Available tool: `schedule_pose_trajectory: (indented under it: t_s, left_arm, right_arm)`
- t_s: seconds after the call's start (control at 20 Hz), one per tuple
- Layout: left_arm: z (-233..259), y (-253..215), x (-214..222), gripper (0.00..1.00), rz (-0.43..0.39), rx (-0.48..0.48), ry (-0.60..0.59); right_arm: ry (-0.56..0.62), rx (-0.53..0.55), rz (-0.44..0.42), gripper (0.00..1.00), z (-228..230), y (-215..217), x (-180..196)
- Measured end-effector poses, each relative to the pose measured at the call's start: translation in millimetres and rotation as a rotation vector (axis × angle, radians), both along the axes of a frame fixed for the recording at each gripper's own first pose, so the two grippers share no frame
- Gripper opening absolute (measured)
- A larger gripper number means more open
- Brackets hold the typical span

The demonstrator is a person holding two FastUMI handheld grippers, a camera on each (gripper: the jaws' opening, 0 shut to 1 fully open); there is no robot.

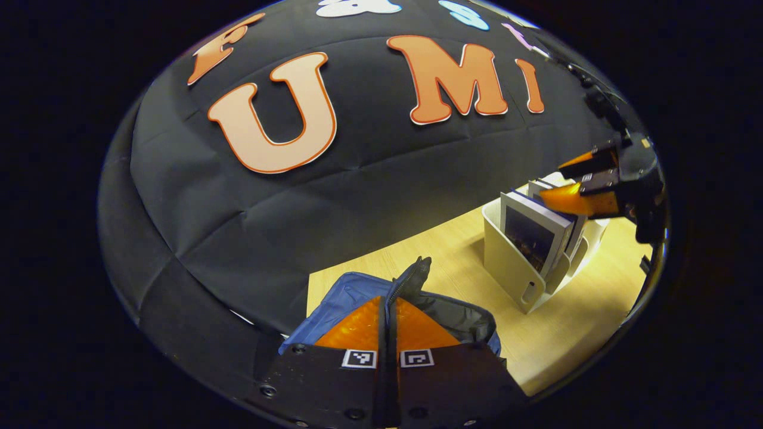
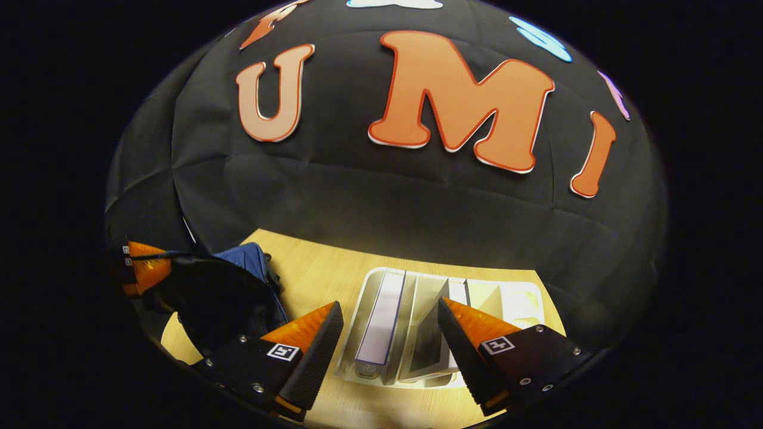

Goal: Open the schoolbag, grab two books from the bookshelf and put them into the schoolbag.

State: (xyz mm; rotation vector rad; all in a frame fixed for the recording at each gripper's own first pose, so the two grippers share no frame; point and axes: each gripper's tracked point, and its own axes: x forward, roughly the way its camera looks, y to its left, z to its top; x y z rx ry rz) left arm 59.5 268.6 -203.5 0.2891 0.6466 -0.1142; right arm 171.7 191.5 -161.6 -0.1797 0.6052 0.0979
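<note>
A: Big stuff first — where's everything?

B: Wooden table (image 2: 322, 268), schoolbag (image 1: 351, 292) at one end, blue w/ dark lining, mouth gaping. White bookshelf (image 1: 512, 262) well apart from it, books standing upright in the slots.

A: Bag's open then?

B: Looks so. Left gripper (image 1: 387, 322) is clenched on a strip of the bag's rim, prob. the zipper edge; the fabric runs up between both fingers. I'd say it's holding the mouth up for loading.

A: And the other one?

B: Right gripper (image 2: 390, 325) hangs right over the shelf, fingers spread wide, nothing in them. They straddle the book (image 2: 381, 316) w/ the white spine and its neighbour (image 2: 426, 333).

A: So which step?

B: Grab no. 1, I reckon. No book in the bag that I can see.

A: Next move needs?

B: Drop straight down, fingers either side of one book only, pinch the top edge, lift clear of the divider. Risk: catching two at once.
</note>
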Motion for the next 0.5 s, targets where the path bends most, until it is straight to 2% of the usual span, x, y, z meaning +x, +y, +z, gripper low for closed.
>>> schedule_pose_trajectory:
  t_s: [0.15, 0.5]
  left_arm:
    - [6, 6, 9, 0.0, 0.026, -0.069, -0.003]
    - [1, 8, 13, 0.0, 0.034, -0.125, 0.004]
  right_arm:
    - [0.079, -0.021, -0.007, 0.95, -18, 2, 11]
    - [0.324, -0.025, -0.075, 0.95, -64, -2, 19]
